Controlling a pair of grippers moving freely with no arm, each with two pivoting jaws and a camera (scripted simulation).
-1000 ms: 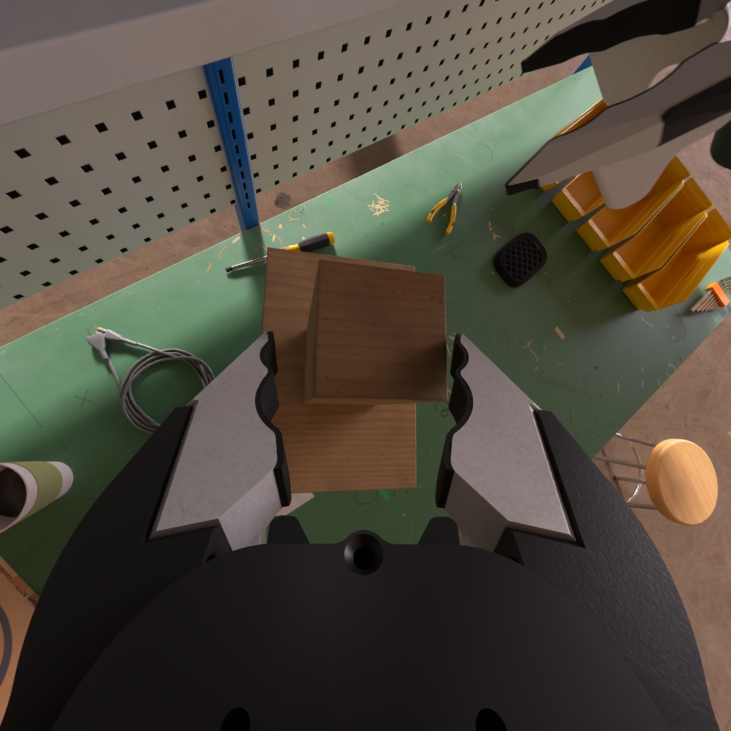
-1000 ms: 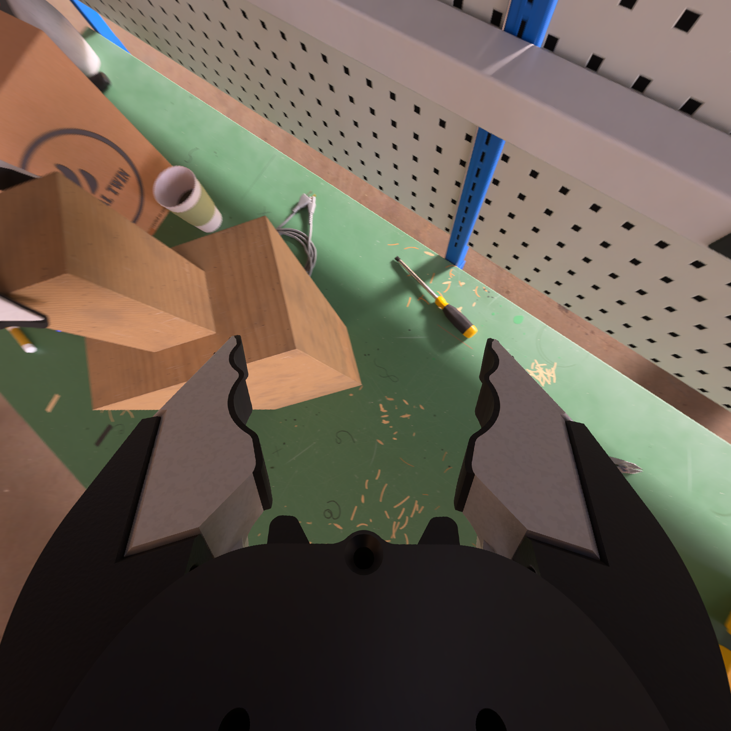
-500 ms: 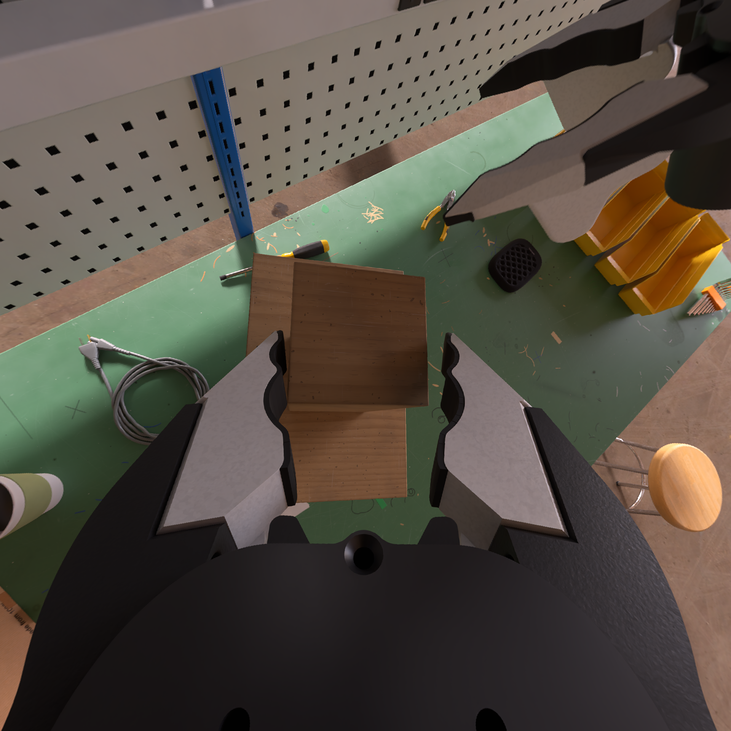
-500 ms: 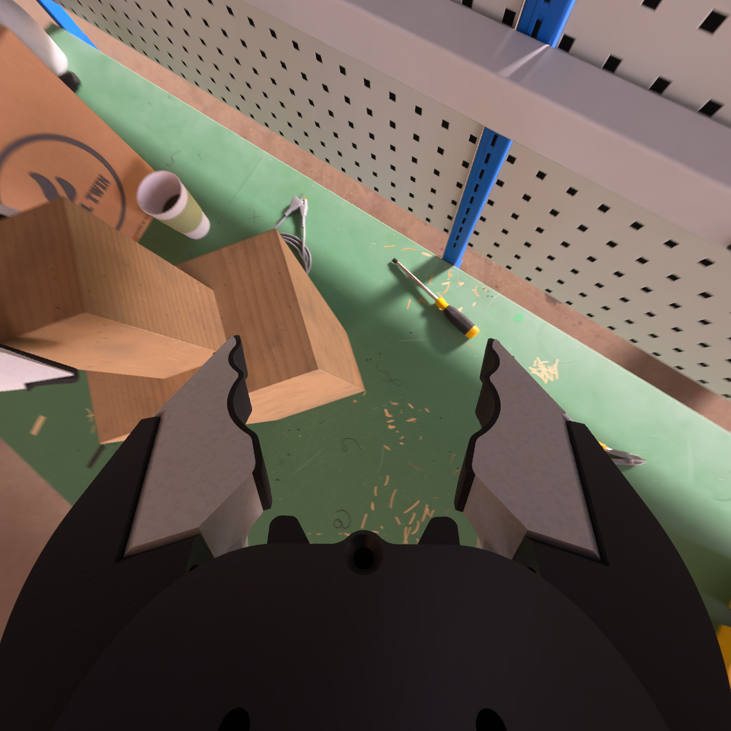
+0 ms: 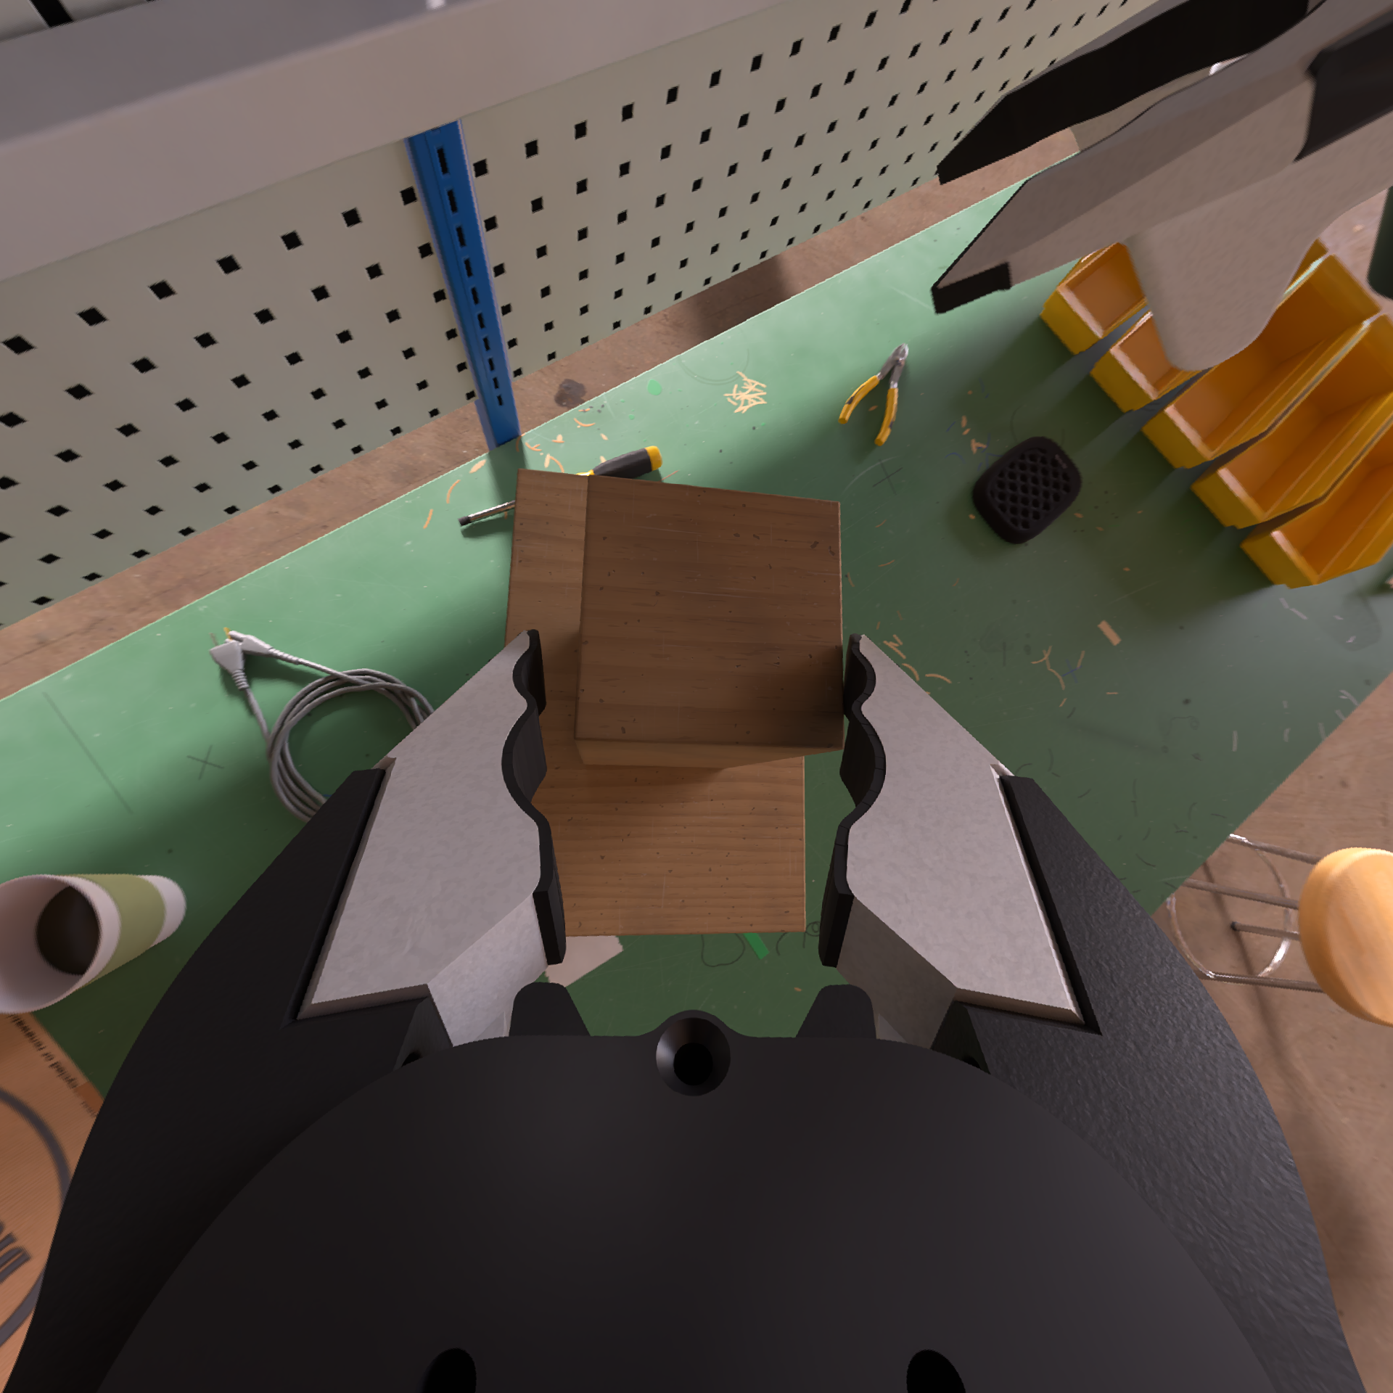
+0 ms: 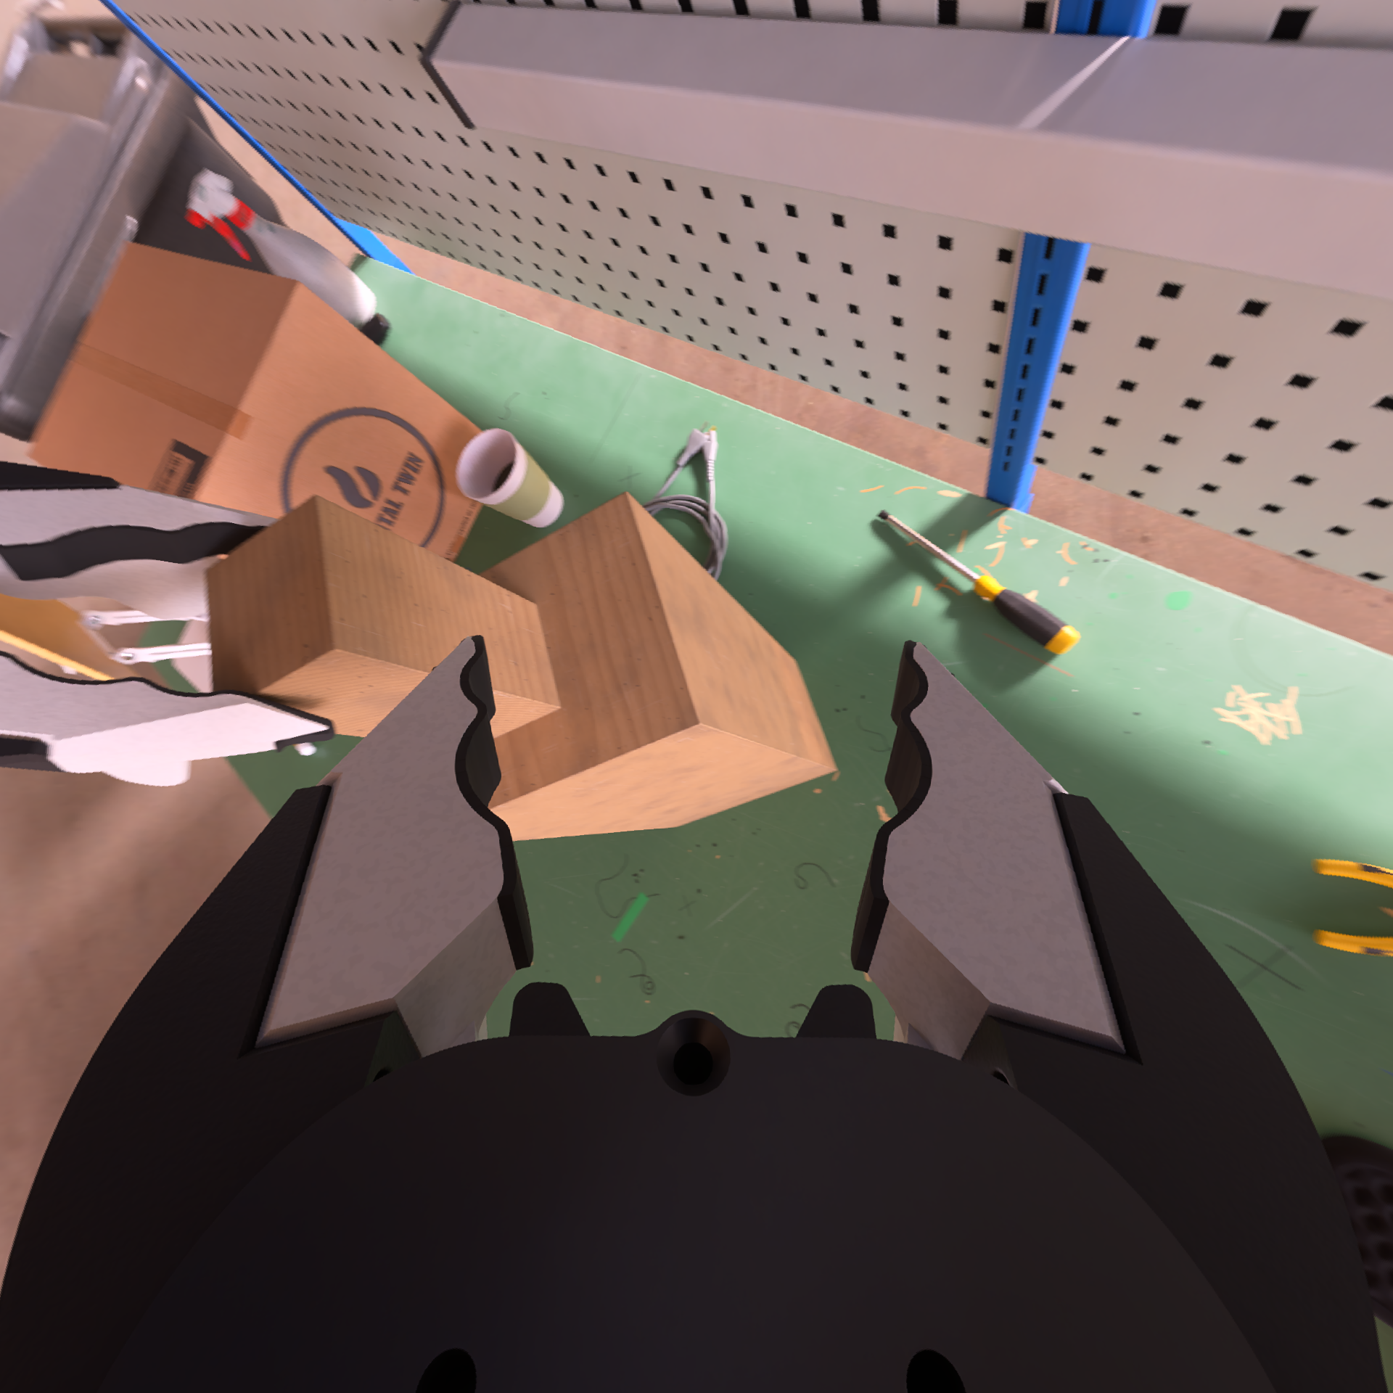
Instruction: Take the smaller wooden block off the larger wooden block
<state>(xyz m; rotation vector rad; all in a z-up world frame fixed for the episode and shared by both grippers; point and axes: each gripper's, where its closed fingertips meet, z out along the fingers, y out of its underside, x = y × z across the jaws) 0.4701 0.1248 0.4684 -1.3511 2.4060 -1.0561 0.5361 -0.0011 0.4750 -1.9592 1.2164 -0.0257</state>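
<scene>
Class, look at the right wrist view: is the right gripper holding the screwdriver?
No: the right gripper is open over bare mat, and the screwdriver lies apart near the pegboard.

The small block (image 5: 708, 610), a brown wooden cube with flecked grain, sits level and slightly turned above the large block (image 5: 678, 852), nearer the bench's back edge. The large block, lighter wood and longer, lies flat on the green bench top, its long side running back to front.
</scene>
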